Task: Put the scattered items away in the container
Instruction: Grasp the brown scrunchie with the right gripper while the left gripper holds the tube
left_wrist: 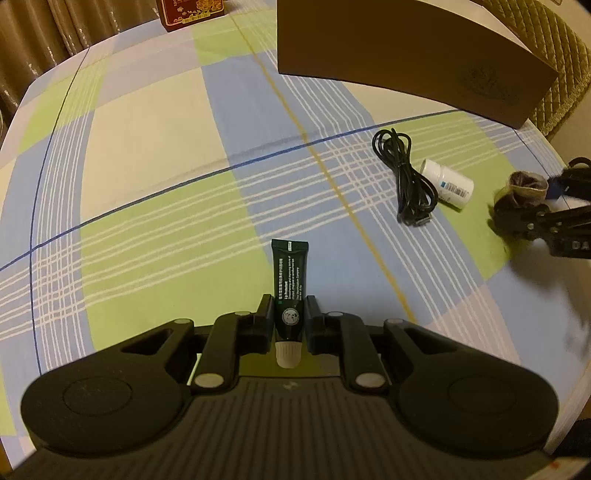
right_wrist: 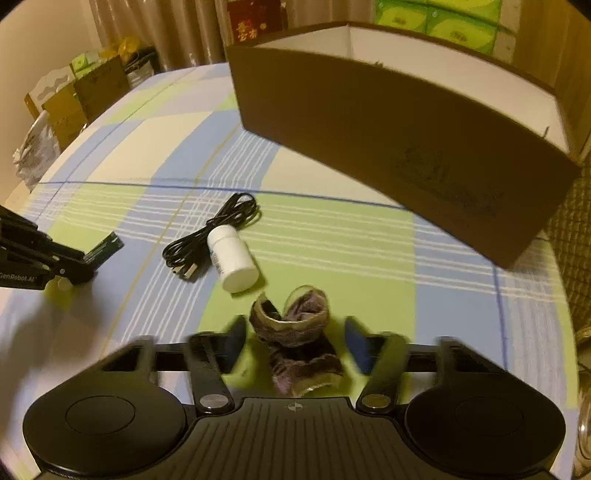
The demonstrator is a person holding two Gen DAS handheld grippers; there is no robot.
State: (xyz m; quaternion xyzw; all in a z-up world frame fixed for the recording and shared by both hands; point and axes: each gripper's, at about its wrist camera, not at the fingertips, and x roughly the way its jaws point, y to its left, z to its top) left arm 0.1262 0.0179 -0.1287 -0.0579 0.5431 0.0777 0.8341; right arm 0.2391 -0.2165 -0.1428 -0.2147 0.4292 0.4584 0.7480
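My left gripper has its jaws clamped on a small dark tube near the cap end; it is light and squashy, so I grip gently. My right gripper has its jaws spread around a soft rolled sock on the counter, best pinched mid-roll, the brown box beyond.

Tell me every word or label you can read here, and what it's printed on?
"Lip Protectant": tube, held in the left gripper; its smaller lines are too small to read.
"GenRobot.AI": side of the left gripper in the right wrist view.
"DA": right gripper, cut off at the frame edge.
Bottle: barcode label, unreadable.
Box: emblem too faint.
Red box: blurred.
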